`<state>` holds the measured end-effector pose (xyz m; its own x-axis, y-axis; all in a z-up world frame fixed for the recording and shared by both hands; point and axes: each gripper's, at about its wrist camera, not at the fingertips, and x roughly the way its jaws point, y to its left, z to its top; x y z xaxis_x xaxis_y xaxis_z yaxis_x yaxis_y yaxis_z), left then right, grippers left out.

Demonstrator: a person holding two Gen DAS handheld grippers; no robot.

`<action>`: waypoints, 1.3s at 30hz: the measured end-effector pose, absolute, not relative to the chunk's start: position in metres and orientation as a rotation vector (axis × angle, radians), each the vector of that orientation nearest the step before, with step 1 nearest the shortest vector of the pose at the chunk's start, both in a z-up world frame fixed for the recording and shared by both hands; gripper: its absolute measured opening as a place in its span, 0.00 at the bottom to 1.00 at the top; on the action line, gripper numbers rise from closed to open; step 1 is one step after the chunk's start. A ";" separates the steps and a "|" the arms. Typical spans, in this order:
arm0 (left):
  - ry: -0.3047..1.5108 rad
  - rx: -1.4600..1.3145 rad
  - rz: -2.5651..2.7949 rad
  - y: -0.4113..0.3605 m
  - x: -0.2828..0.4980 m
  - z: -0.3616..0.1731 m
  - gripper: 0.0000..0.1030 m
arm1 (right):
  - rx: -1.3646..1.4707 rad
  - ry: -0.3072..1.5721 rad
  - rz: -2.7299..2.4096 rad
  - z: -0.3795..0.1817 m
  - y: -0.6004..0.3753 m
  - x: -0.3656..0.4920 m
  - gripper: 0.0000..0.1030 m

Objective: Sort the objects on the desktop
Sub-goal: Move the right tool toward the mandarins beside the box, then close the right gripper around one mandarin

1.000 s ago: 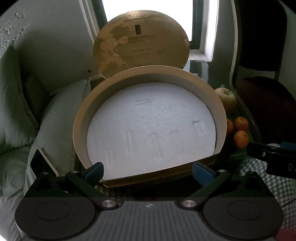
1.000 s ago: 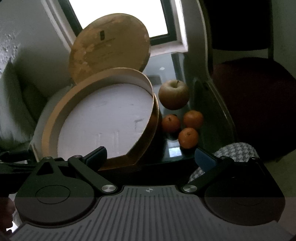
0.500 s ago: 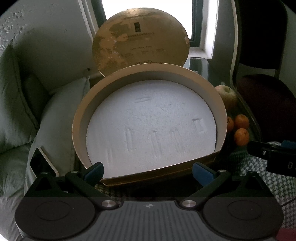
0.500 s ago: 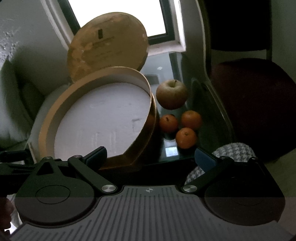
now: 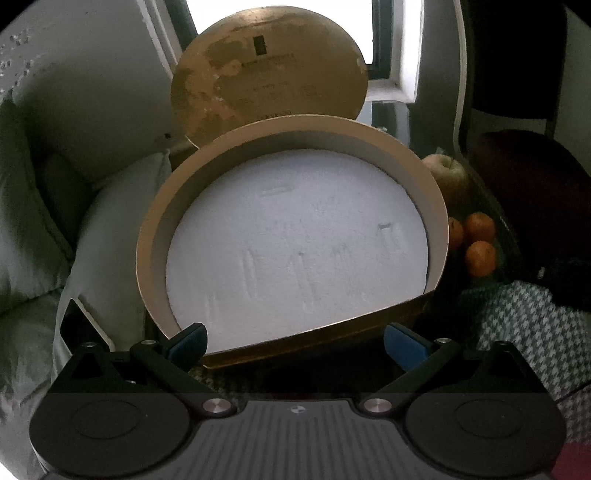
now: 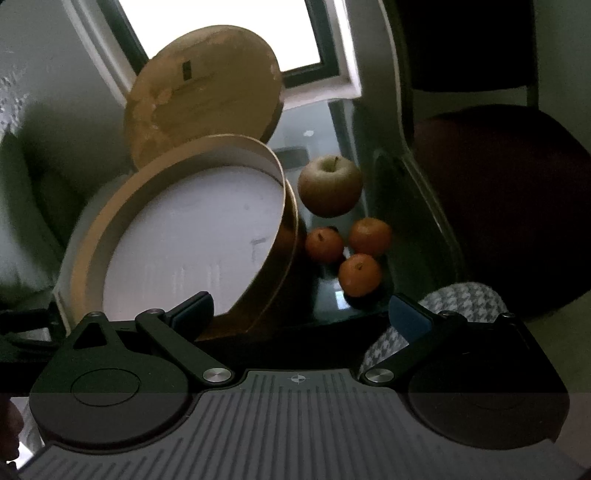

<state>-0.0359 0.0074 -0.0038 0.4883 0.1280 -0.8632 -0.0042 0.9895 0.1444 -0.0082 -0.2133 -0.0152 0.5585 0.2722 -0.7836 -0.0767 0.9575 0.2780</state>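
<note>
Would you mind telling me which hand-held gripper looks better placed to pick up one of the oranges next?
Probably the right hand-held gripper: its open jaws face the orange directly. The left hand-held gripper, also open, faces the round box, with the fruit off to its right side.

Daylight comes through a dark-framed window (image 6: 221, 33) set in a pale, rough-textured wall (image 5: 74, 74). Grey-green cushions (image 5: 33, 206) fill the left side, and a chair with a dark red seat (image 6: 509, 192) stands to the right beside a glass tabletop (image 6: 325, 147).
</note>
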 end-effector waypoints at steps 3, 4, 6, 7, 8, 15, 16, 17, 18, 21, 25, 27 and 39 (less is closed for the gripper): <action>1.058 0.138 0.060 0.004 -0.034 -0.003 0.99 | 0.258 0.920 0.240 -0.019 -0.228 -0.004 1.00; 1.055 0.136 0.056 0.004 -0.033 -0.002 0.99 | 0.284 0.909 0.237 -0.020 -0.235 -0.002 1.00; 1.047 0.120 0.047 0.004 -0.030 0.000 0.99 | 0.337 0.895 0.213 -0.021 -0.248 0.003 1.00; 1.042 0.109 0.039 0.005 -0.028 0.001 0.99 | 0.358 0.887 0.199 -0.021 -0.253 0.005 1.00; 1.037 0.099 0.028 0.005 -0.026 0.002 0.99 | 0.377 0.875 0.187 -0.021 -0.259 0.008 1.00; 0.943 0.133 -0.009 0.001 -0.015 0.011 0.99 | 0.429 0.847 0.163 -0.025 -0.283 0.027 1.00; 0.949 0.133 -0.001 0.001 -0.014 0.010 0.99 | 0.405 0.848 0.162 -0.027 -0.281 0.029 1.00; 0.963 0.129 0.003 0.000 -0.013 0.008 0.99 | 0.365 0.845 0.163 -0.028 -0.278 0.032 1.00; 0.978 0.120 0.000 0.000 -0.012 0.007 0.99 | 0.317 0.840 0.164 -0.030 -0.274 0.034 1.00; 1.008 0.101 0.010 -0.003 -0.011 -0.001 0.99 | 0.197 0.849 0.203 -0.037 -0.262 0.041 1.00; 1.029 0.110 0.008 -0.003 -0.011 -0.011 0.98 | 0.107 0.897 0.213 -0.056 -0.251 0.050 1.00; 1.054 0.124 0.007 -0.003 -0.010 -0.015 0.98 | 0.110 0.910 0.226 -0.064 -0.250 0.053 0.98; 1.066 0.097 0.031 0.004 -0.001 -0.024 0.99 | 0.014 1.052 0.239 -0.104 -0.227 0.077 0.85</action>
